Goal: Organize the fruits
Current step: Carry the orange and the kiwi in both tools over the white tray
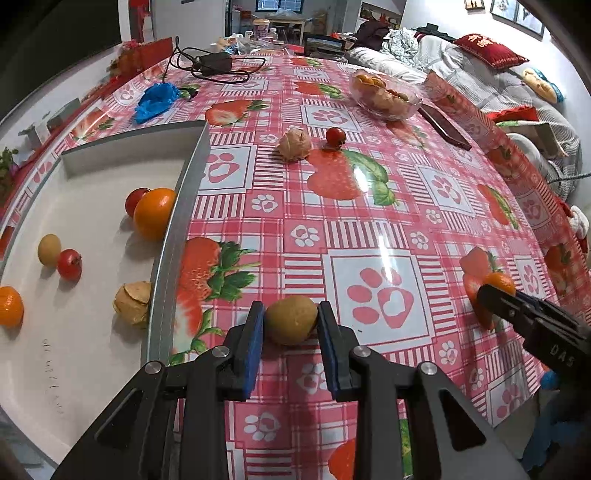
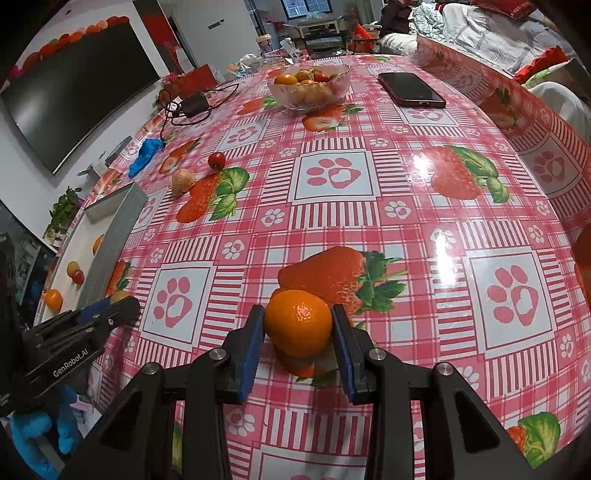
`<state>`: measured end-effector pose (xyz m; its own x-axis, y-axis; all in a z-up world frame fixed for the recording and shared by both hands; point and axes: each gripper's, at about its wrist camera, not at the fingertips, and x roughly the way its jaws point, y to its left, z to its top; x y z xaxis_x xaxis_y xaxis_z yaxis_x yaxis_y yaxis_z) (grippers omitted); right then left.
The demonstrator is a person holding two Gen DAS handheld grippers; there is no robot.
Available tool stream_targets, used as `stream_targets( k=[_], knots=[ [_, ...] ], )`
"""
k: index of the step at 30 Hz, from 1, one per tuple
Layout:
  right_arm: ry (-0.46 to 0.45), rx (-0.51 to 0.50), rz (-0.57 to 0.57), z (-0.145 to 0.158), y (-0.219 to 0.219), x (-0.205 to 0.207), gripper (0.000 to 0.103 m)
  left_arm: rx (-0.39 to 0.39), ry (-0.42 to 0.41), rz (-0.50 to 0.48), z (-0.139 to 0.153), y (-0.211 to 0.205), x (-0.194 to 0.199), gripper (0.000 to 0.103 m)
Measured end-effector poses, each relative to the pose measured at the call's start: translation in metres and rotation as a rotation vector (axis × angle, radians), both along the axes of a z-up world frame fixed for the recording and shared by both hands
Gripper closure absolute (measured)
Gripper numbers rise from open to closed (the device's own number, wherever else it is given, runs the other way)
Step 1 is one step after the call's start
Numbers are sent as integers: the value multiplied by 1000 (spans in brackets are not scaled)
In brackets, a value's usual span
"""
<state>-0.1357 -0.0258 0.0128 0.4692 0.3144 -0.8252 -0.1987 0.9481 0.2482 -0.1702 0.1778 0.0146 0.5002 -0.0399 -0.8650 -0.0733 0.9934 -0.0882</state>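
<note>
Black angular fingers with blue pads, silver screws, white "GenRobot.AI" lettering, blue glove.

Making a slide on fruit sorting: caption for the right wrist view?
Right gripper shut on a small orange above the strawberry-print tablecloth.

Dark television (wall-mounted), cluttered sofa, far window.

A lived-in home, living room and dining corner in one.

A strawberry-print oilcloth covers the desk; at upper right of the frame a sofa carries blankets and a red cushion, and a large dark television hangs at upper left.
</note>
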Motion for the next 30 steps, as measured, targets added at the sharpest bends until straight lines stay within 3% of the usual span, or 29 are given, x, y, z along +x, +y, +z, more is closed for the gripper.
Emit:
stream_targets(
  k=[13,19,22,30],
  knots=[
    [-4,5,3,0,-1,-2,66,72,-1,-35,-2,-8,-1,72],
    [9,19,-4,1,-3,-2,66,62,5,-40,-1,-7,-1,72],
    [12,38,-7,4,-6,-1,66,7,10,-36,3,-3,-2,72],
    [2,45,-24,14,-10,2,66,-6,-39,-25,23,4,-9,72]
  ],
)
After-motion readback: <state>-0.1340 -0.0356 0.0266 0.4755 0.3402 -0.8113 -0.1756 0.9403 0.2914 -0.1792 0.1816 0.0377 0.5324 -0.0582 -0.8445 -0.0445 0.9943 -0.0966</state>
